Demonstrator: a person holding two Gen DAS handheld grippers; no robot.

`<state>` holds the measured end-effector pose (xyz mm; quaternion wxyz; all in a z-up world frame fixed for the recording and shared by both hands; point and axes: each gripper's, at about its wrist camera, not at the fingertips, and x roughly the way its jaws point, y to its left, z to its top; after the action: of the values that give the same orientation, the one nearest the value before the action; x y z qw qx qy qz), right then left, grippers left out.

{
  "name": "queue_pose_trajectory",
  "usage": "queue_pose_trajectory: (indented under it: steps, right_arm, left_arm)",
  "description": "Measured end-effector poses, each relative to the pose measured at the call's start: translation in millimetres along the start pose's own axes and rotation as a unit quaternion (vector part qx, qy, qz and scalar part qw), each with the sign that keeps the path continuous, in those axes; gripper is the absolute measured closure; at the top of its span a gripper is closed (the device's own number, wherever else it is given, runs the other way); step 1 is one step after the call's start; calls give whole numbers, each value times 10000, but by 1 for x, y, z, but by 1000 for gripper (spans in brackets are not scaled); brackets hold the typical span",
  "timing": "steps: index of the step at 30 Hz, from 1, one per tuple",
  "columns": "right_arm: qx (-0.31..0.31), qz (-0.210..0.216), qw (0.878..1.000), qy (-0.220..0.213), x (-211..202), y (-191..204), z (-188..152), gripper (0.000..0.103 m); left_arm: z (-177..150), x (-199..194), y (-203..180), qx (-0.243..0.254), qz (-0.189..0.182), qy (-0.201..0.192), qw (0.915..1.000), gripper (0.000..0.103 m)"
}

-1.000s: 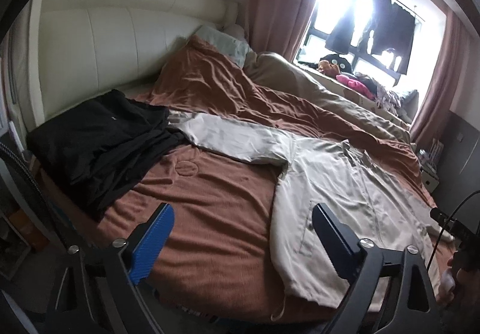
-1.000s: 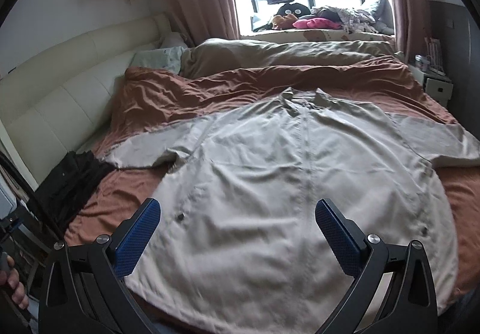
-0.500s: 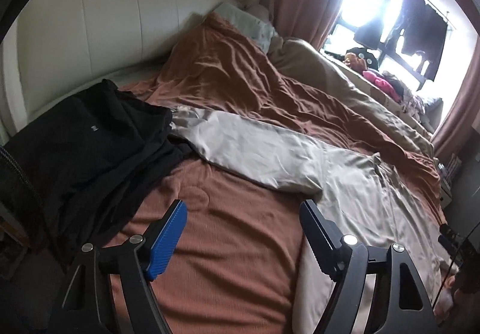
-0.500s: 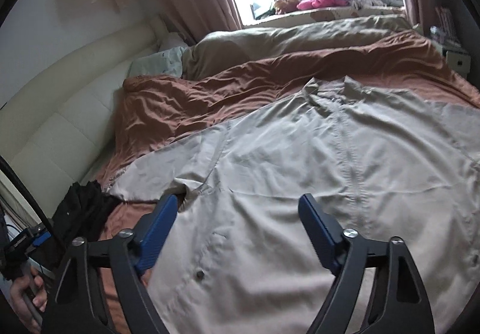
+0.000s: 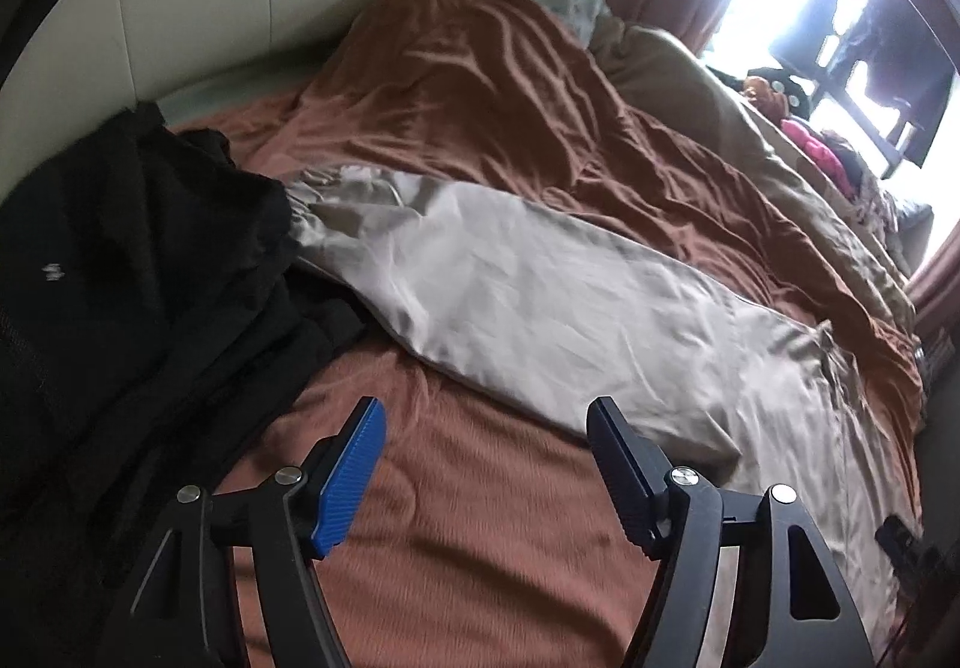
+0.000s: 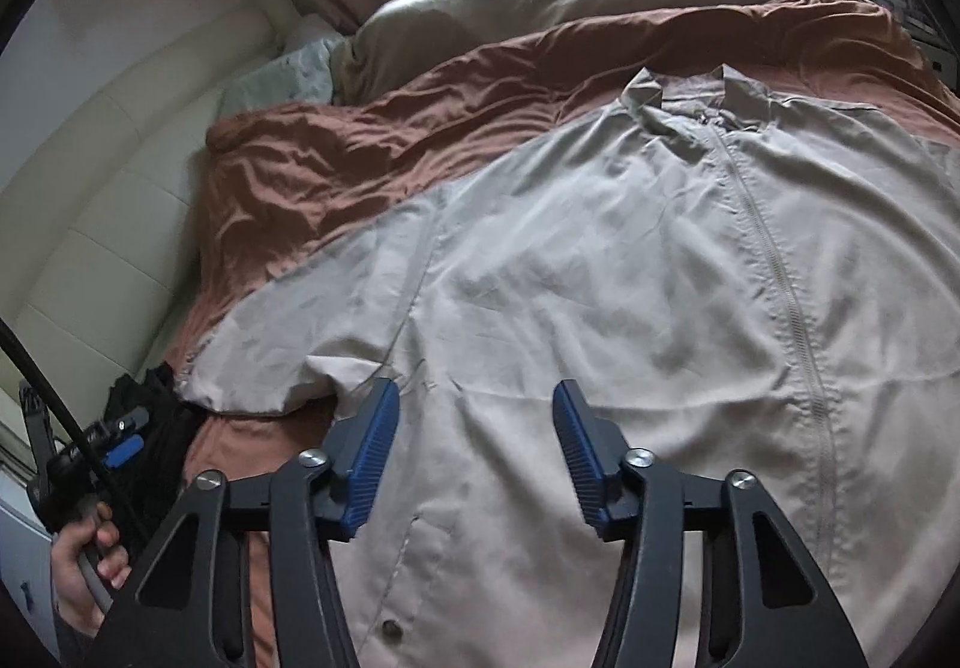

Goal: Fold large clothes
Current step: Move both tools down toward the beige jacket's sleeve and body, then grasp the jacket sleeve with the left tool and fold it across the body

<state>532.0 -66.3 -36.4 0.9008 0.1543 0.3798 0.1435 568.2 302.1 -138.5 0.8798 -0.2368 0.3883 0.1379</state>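
At the far left of the left wrist view, a crumpled black garment (image 5: 138, 272) is heaped on the rust-brown bedspread (image 5: 480, 536), its edge overlapping the cuff of the long sleeve (image 5: 510, 296) of a pale beige zip-front jacket (image 6: 630, 308). The sleeve is stretched out flat across the bedspread, well away from the jacket's body. The left gripper (image 5: 485, 449) is held just above the bedspread near the sleeve's lower edge, its jaws spread wide with nothing between them. Further right, in the right wrist view, the jacket is seen spread face up, collar toward the window, zip closed down the middle. The right gripper (image 6: 475, 431) hovers over the jacket's body just beside the armpit, jaws likewise parted and empty.

No fold appears to have been made: the sleeve in view and the body lie flat, so only the laying-out seems done. Folding the sleeves in and doubling the body is judged to remain entirely.
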Motion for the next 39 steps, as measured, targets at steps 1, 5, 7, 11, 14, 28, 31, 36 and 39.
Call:
queue_pose_trajectory:
  steps: [1, 5, 7, 11, 14, 28, 31, 36, 39]
  right_arm:
    - [24, -23, 10000, 65, 7, -1, 2, 61]
    - [99, -82, 9994, 326, 39, -3, 11, 67]
    - [148, -126, 9990, 399, 52, -4, 14, 67]
    - [162, -154, 9984, 516, 72, -5, 20, 68]
    - [209, -76, 9981, 574, 84, -3, 25, 76]
    - [524, 1400, 9828, 1086, 156, 22, 26, 92]
    - [633, 1557, 9782, 1221, 176, 27, 22, 98]
    - [858, 1804, 9682, 1506, 208, 32, 18, 103]
    - [851, 1845, 9647, 1675, 230, 34, 16, 103]
  left_arm:
    - [4, 9, 1, -36, 20, 40, 10000, 32]
    - [16, 50, 5, -138, 287, 160, 9994, 36]
    - [19, 68, 5, -26, 594, 134, 9981, 36]
    - [22, 101, 16, -205, 810, 391, 9957, 36]
    - [24, 119, 24, -289, 1017, 512, 9931, 41]
    - [74, 54, -15, 238, 308, -304, 9988, 98]
    - [88, 30, -33, 442, 134, -506, 9977, 99]
    - [104, 9, -67, 764, -88, -705, 9945, 99]
    - [106, 0, -85, 896, -240, -688, 9933, 99]
